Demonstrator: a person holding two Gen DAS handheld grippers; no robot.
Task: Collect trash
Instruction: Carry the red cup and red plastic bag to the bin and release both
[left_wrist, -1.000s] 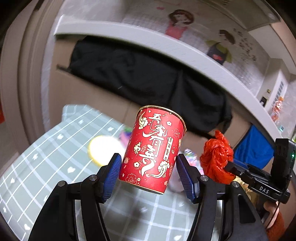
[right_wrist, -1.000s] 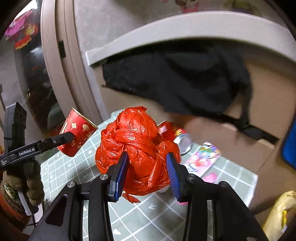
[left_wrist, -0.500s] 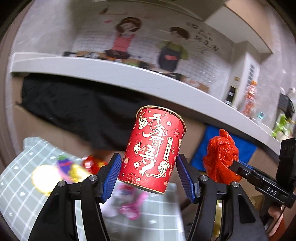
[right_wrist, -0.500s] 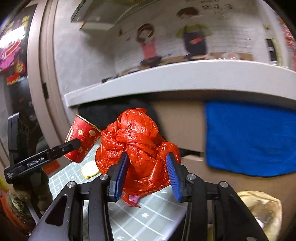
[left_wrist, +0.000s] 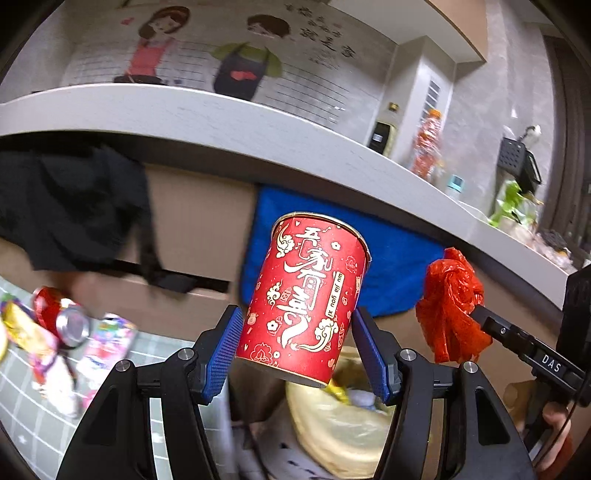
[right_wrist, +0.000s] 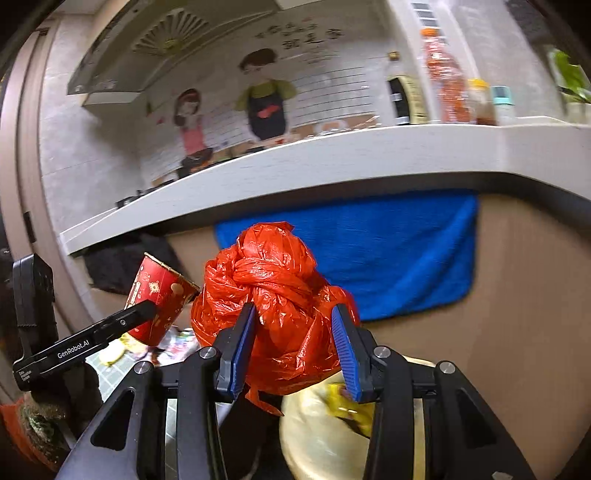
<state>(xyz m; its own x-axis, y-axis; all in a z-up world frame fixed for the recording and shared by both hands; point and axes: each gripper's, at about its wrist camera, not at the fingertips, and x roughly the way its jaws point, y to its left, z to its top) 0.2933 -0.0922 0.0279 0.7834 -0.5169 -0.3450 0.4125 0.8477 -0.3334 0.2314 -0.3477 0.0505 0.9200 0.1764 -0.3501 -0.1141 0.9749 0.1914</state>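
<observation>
Jaws of left gripper (left_wrist: 297, 345) clamped on red paper cup (left_wrist: 308, 295); right gripper (right_wrist: 293, 347) pinching knotted red plastic bag (right_wrist: 273, 291). Both held above yellow-lined bin (left_wrist: 340, 424). Best lowered over bin's opening before releasing.

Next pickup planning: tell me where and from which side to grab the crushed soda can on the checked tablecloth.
Grip the soda can across its round body, pads on the two curved sides, coming down from above. It lies on its side with its silver end facing the camera, wrappers crowding it, so a low sideways approach would likely snag them. Both hand-held grippers are full now, so free one first.
</observation>
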